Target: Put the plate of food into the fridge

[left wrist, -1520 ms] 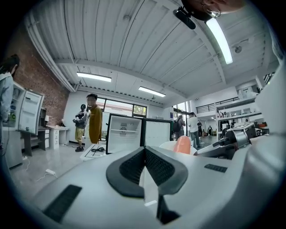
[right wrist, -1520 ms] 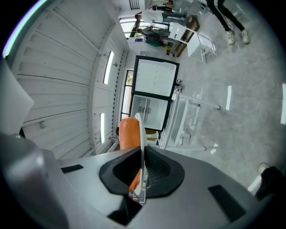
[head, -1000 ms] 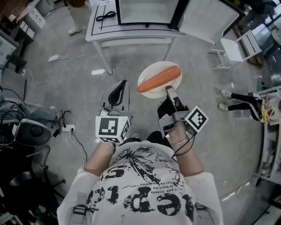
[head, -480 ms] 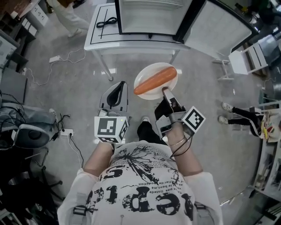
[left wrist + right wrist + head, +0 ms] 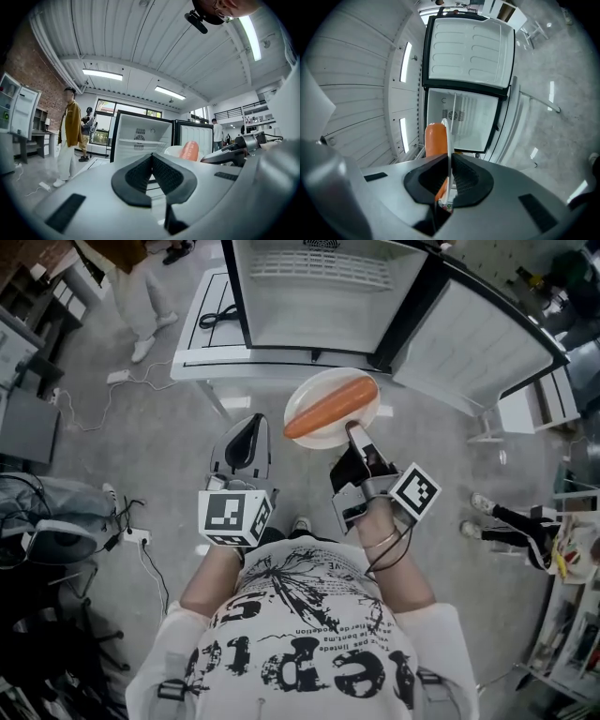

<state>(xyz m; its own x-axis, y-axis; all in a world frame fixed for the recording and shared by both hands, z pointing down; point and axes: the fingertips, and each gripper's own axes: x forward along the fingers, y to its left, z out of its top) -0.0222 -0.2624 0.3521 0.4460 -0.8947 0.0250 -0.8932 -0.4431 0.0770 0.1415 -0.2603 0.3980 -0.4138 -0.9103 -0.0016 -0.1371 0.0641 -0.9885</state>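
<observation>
A white plate point(image 5: 319, 390) carrying a long orange sausage point(image 5: 330, 406) hangs in front of the open fridge point(image 5: 314, 296). My right gripper point(image 5: 354, 431) is shut on the plate's near rim. In the right gripper view the plate point(image 5: 448, 136) stands edge-on between the pads, with the sausage point(image 5: 435, 138) to its left and the fridge's white inside point(image 5: 464, 119) beyond. My left gripper point(image 5: 256, 426) is shut with nothing in it, level and just left of the plate. The left gripper view shows the fridge point(image 5: 138, 139) ahead and the sausage point(image 5: 190, 151) at the right.
The fridge door point(image 5: 478, 343) swings open to the right. The fridge stands on a low white table point(image 5: 202, 329) with a black cable point(image 5: 217, 316). A person point(image 5: 69, 136) stands to the left. Cables point(image 5: 84, 409) and grey equipment point(image 5: 56, 531) lie on the floor at left.
Both grippers and the plate have moved forward across the floor. The open fridge now stands much nearer, just beyond the plate. Neither grip has changed.
</observation>
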